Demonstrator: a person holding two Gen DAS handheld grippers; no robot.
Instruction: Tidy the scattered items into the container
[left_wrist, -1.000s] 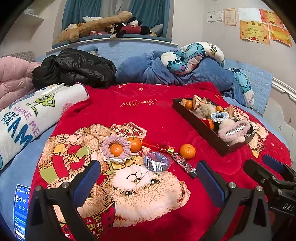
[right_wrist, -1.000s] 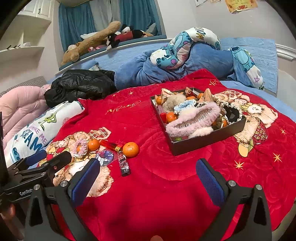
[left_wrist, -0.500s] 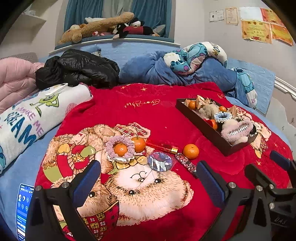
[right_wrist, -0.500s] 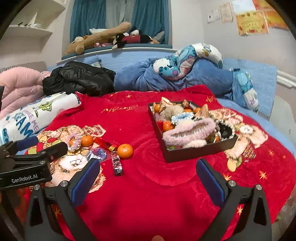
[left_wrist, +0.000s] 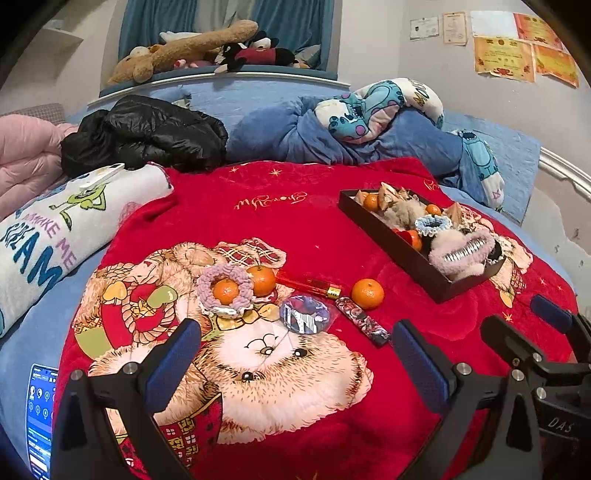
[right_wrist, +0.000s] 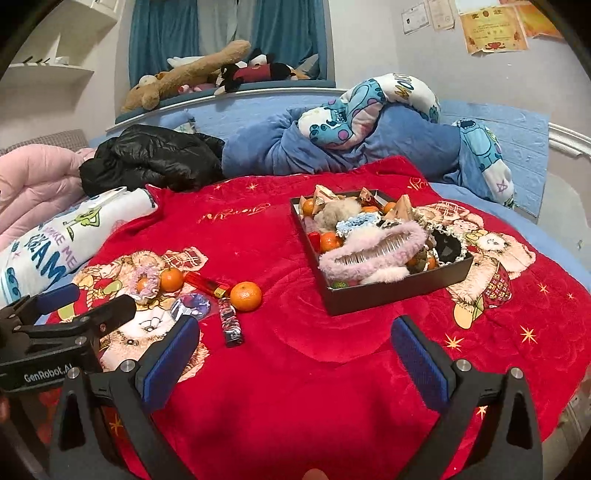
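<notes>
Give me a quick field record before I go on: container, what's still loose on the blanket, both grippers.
container: dark box, already heaped with items, on the red blanket
loose oranges: three; one alone, one beside the crochet ring, one inside that ring
other loose items: red lighter, patterned tube, shiny round packet
left gripper: open, holds nothing, above the blanket
right gripper: open, holds nothing

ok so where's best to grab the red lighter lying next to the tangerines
Grip the red lighter across its narrow red body, near the middle, coming from above. It lies flat with one tangerine at one end, so close the fingers across its width, not along it.
</notes>
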